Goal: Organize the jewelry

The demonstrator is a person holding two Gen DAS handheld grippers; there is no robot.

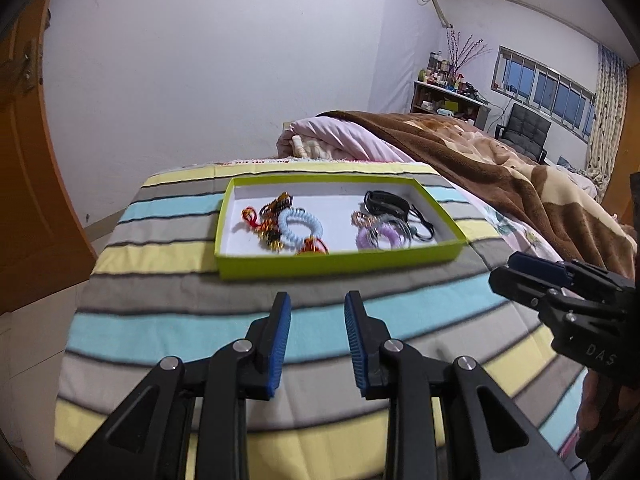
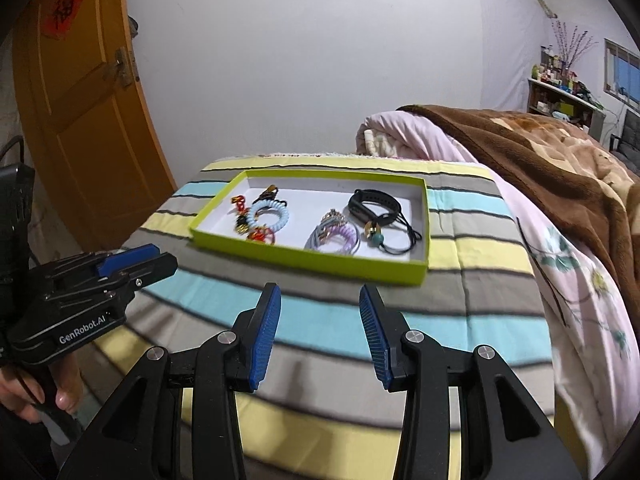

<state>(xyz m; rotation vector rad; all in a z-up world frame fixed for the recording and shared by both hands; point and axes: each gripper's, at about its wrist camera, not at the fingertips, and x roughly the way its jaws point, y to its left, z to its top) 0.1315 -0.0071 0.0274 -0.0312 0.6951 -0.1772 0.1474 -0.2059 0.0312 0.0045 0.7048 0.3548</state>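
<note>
The left gripper (image 1: pixel 317 306) and right gripper (image 2: pixel 319 300) hover with jaws released and empty, short of the lime-green tray (image 2: pixel 308 258), where 2 jewelry clusters, apparently sorted, lie: blue coil bracelet (image 2: pixel 267 213), black wristband (image 2: pixel 374 205).

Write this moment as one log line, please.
left gripper: open, empty | right gripper: open, empty | jewelry: in green tray | both short of tray

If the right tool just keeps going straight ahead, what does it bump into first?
Probably the near wall of the green tray. The right tool is open and empty, aimed over the striped bedcover at that wall. If it rides higher, it might clear it and reach the purple coil ring.
</note>
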